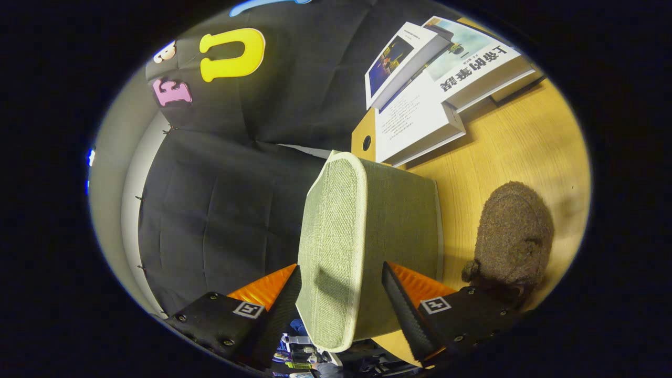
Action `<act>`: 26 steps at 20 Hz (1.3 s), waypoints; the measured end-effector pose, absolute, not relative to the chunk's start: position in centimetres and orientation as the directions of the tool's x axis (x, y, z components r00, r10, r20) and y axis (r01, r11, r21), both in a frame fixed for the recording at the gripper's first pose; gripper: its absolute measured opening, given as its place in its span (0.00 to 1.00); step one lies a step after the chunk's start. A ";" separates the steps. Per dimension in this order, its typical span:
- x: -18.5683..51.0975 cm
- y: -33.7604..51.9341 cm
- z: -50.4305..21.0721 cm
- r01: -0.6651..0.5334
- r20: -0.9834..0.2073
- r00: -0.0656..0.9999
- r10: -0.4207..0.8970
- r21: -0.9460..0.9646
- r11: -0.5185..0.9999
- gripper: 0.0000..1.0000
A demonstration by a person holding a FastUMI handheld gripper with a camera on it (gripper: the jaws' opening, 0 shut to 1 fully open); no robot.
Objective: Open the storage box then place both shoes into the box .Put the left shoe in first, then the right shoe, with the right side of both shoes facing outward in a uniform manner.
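Green woven fabric storage box [367,236] lid edge sits between the parted fingers [341,294], long axis running ahead; contact unclear

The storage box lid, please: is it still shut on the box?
Cannot tell for certain. The lid sits between the spread jaws of the gripper, flush against the box body, with no gap visible.
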State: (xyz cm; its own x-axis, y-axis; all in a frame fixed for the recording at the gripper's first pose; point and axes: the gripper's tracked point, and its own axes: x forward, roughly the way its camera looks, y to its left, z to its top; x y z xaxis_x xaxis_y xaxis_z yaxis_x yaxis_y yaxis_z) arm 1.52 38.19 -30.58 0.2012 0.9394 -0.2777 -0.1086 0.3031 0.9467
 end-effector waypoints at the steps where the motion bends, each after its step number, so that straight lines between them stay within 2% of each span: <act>1: 1.5 38.3 -30.2 -0.107 -0.256 0.190 0.948 0.954 0.279 0.75; 2: 1.3 38.3 -29.7 -0.109 -0.243 0.189 0.951 0.958 0.266 0.73; 3: 1.9 38.1 -29.7 -0.103 -0.256 0.212 0.943 0.954 0.282 0.58; 5: 1.2 38.2 -28.0 -0.110 -0.197 0.177 0.964 0.970 0.219 0.27; 6: 2.0 37.4 -28.4 -0.121 -0.241 0.190 0.952 0.956 0.266 0.27; 7: 0.4 42.2 -30.0 -0.122 -0.241 0.185 0.953 0.956 0.266 0.16; 8: 1.2 39.2 -28.5 -0.115 -0.245 0.173 0.954 0.957 0.266 0.06; 9: 1.6 38.4 -28.1 -0.123 -0.256 0.171 0.952 0.953 0.278 0.03; 14: 1.2 38.6 -24.8 -0.156 -0.266 0.177 0.948 0.943 0.294 0.03; 21: 1.0 42.1 -18.7 -0.352 -0.315 0.157 0.936 0.868 0.351 0.05; 26: 0.6 46.5 -15.0 -0.435 -0.340 0.123 0.932 0.826 0.359 0.06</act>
